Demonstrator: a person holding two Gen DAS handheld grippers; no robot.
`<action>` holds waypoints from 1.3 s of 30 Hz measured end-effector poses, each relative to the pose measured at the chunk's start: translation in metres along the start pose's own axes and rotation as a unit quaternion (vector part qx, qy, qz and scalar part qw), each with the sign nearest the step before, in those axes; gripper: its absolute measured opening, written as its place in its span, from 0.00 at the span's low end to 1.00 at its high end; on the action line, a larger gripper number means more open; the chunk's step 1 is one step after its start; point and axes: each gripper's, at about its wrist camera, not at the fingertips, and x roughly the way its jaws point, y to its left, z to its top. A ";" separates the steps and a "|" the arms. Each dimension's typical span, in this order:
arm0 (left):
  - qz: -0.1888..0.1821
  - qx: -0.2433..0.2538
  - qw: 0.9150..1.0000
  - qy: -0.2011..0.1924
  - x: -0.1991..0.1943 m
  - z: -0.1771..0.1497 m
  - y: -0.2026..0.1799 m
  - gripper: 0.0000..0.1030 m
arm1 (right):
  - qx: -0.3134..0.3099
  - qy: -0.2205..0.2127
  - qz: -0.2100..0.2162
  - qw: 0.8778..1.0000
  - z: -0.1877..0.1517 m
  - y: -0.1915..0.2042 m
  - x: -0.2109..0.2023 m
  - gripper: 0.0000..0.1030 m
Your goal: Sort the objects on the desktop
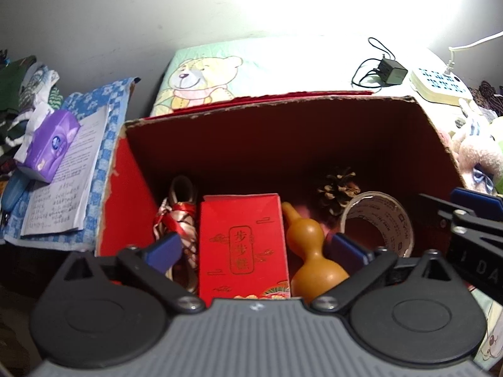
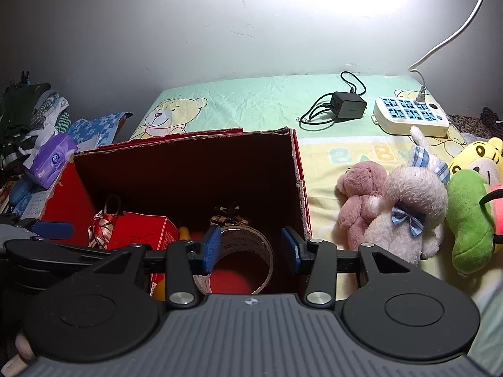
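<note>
Both claws, left gripper (image 1: 258, 248) and right gripper (image 2: 249, 246), hang spread apart and empty over the open red cardboard box (image 2: 188, 154). Inside sit 1 clear tape roll (image 2: 239, 257), tan gourd (image 1: 309, 251), red packet box (image 1: 243, 248), brown pinecone (image 1: 338, 190).

4 plush toys (image 2: 408, 207), 1 box (image 2: 188, 157), 1 tape roll (image 2: 242, 251), 1 gourd (image 1: 309, 251).

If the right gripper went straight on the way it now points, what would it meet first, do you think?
Most likely the roll of clear tape in the red box: it lies between the open fingers of the right gripper. Depth is unclear, so this is a guess.
</note>
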 end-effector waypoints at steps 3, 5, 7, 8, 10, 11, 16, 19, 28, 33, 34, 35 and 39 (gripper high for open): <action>0.000 -0.007 1.000 0.000 -0.002 0.000 0.002 0.99 | 0.002 0.002 0.000 1.000 -0.002 0.001 0.000 0.45; 0.013 -0.006 1.000 -0.003 -0.003 -0.001 0.001 0.99 | 0.000 0.003 0.003 1.000 -0.003 0.002 0.000 0.45; 0.030 0.001 1.000 -0.006 -0.004 -0.001 -0.001 0.99 | 0.002 0.003 0.005 1.000 -0.003 0.002 0.000 0.45; 0.035 0.003 0.999 -0.006 -0.004 -0.002 -0.001 0.99 | 0.003 0.003 0.006 1.000 -0.003 0.002 0.000 0.45; 0.031 0.002 1.000 0.000 -0.004 -0.001 0.001 0.99 | 0.005 0.005 0.008 1.000 -0.004 0.002 0.001 0.45; 0.028 0.001 1.000 0.004 -0.004 -0.001 0.002 0.99 | 0.006 0.007 0.008 1.000 -0.004 0.002 0.002 0.45; 0.048 0.006 0.999 0.000 -0.006 -0.003 0.002 0.99 | 0.015 0.010 0.016 1.000 -0.006 0.005 0.007 0.45; 0.053 0.004 0.999 0.005 -0.006 -0.005 0.007 0.99 | 0.017 0.013 0.019 1.000 -0.007 0.008 0.010 0.45; 0.061 0.003 0.998 0.011 -0.004 -0.006 0.016 0.99 | 0.002 0.024 0.017 1.000 -0.009 0.018 0.015 0.48; 0.058 0.008 0.998 0.013 0.000 -0.006 0.017 0.99 | -0.002 0.025 0.009 1.000 -0.009 0.018 0.017 0.49; 0.056 0.010 0.998 0.013 0.001 -0.006 0.017 0.99 | 0.000 0.025 0.008 1.000 -0.008 0.017 0.017 0.49; 0.055 0.012 0.998 0.013 0.002 -0.006 0.017 0.99 | 0.003 0.025 0.005 1.000 -0.008 0.016 0.017 0.49; 0.056 0.022 0.998 0.007 0.003 -0.006 0.014 0.99 | 0.009 0.031 -0.003 0.999 -0.007 0.014 0.018 0.49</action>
